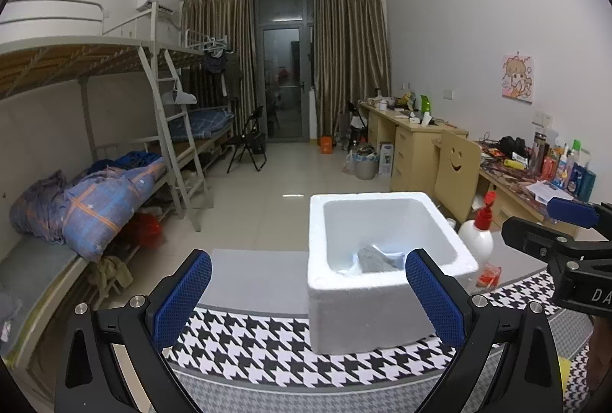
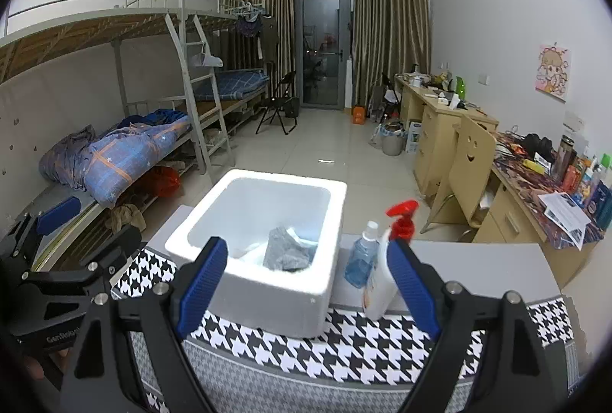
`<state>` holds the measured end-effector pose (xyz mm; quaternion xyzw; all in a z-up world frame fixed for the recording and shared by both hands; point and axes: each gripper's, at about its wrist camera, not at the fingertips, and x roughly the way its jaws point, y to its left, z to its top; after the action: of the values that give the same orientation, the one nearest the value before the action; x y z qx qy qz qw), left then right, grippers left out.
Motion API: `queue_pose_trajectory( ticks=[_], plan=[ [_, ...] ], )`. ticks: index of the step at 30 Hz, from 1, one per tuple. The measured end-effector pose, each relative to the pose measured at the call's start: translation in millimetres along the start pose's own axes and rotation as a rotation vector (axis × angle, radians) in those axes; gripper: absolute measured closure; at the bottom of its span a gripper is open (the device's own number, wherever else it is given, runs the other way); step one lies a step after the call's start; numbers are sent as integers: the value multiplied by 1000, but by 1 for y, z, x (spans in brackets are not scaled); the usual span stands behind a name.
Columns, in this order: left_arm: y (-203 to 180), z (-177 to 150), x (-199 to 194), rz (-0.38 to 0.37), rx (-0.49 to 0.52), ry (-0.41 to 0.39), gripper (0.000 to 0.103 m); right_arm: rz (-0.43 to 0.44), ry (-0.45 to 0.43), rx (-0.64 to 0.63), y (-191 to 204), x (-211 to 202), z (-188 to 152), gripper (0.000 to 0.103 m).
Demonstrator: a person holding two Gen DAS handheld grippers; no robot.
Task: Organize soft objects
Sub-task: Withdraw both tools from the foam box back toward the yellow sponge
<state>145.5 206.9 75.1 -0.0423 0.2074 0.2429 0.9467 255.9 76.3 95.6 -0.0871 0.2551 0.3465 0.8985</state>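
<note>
A dormitory room fills both views: bunk beds [image 1: 126, 160] with a blue plaid quilt along the left edge, brown curtains [image 1: 346, 57] around a glass balcony door at top centre, and cluttered wooden desks [image 1: 417, 141] along the right wall. In the foreground, a table covered by a black-and-white houndstooth cloth [image 1: 275, 348] runs across the bottom of each frame.

On the cloth stands a white foam box [image 1: 367, 313], open at the top. Inside it, toward the near corner, lies a grey folded cloth [image 2: 285, 254] on something white.

In the right wrist view, a white spray bottle with a red trigger [image 2: 384, 283] stands just beside the box on its right, with a clear bottle of blue liquid [image 2: 361, 258] next to it.

The left gripper [image 1: 308, 294], at lower centre of its own view, has its blue-padded jaws wide apart and empty. The right gripper [image 2: 308, 292] likewise holds its jaws spread wide with nothing held, the box showing beyond them.
</note>
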Motion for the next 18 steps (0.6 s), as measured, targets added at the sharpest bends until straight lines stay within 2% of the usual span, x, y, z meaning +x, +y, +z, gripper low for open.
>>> queue_pose_trajectory(
  ticks=[18],
  plan=[
    [-24,-16,-52,-58,25,-45,1,-23,-50,12,-10,-50,-32,14]
  ],
)
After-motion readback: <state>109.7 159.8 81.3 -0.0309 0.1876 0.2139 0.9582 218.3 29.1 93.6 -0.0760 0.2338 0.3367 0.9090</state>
